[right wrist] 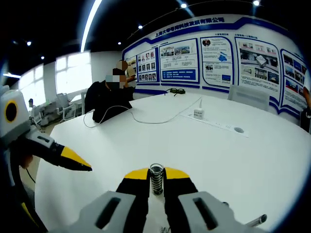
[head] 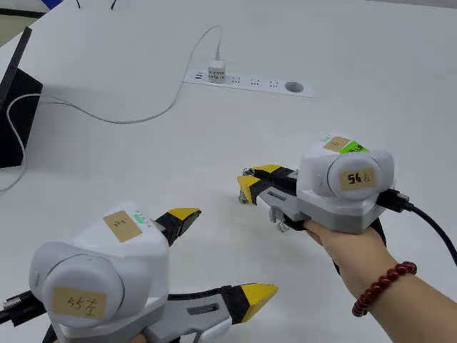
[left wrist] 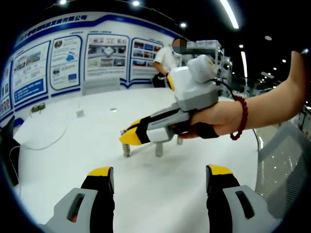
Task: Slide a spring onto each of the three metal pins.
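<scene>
White worktop (head: pixel 143 164) carries the work. At the left, the left gripper (head: pixel 225 250) is seen released, its yellow-tipped jaws spread wide with nothing between them, and it is pointed across a bare stretch of surface toward the right gripper (head: pixel 253 179). That gripper is clenched on a spring (right wrist: pixel 156 179), which is nipped between the jaw tips with its long axis upright. In the left gripper view its lower end is seen at or just above the worktop. Just beside the spring, back under the body of the right gripper, a metal pin (left wrist: pixel 159 149) is seen standing upright, with a second pin (left wrist: pixel 180 141) just beyond it. Whether a pin sits inside the held spring cannot be told. The coming move is judged to turn on one relation: spring and pins are all vertical, and the pin tops lie behind the jaw tips, toward the holding hand. The right gripper is much the nearer, while the left is well apart.
</scene>
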`<act>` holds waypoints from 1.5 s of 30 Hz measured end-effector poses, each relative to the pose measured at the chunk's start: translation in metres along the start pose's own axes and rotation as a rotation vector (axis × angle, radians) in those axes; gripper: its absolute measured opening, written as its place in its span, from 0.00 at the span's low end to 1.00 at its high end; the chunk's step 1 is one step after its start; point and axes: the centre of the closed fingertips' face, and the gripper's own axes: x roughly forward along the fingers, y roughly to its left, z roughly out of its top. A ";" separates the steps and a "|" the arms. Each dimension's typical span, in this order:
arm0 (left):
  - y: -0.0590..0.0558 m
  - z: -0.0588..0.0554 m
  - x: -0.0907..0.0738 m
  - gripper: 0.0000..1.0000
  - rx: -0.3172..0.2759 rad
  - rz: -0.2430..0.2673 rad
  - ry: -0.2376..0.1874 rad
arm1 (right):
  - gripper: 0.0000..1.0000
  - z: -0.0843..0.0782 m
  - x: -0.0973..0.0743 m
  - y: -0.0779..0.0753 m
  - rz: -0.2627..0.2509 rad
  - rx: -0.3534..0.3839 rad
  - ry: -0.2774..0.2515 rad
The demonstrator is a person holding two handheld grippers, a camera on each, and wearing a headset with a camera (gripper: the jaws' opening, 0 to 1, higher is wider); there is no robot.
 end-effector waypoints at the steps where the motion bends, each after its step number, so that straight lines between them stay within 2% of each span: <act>1: 0.000 0.000 0.000 0.79 -0.001 -0.001 -0.001 | 0.12 -0.001 0.001 0.000 0.001 0.001 0.003; 9: 0.000 0.000 0.000 0.79 0.000 0.001 -0.001 | 0.12 -0.009 0.003 0.000 0.000 0.009 0.028; 18: 0.001 0.000 -0.001 0.78 0.000 0.005 0.002 | 0.12 -0.008 0.002 0.000 0.008 0.024 0.028; 19: 0.001 0.000 -0.001 0.78 0.001 0.005 0.002 | 0.13 -0.006 0.001 0.001 0.014 0.051 0.023; 23: 0.002 0.001 0.000 0.78 0.006 0.008 0.002 | 0.16 0.000 -0.003 0.001 0.015 0.052 0.011; 38: 0.002 0.008 0.003 0.77 0.044 0.015 0.004 | 0.32 0.019 -0.033 -0.001 0.010 0.089 -0.014; 45: 0.003 0.010 0.008 0.74 0.089 0.021 0.021 | 0.38 0.026 -0.050 -0.003 0.002 0.097 -0.026</act>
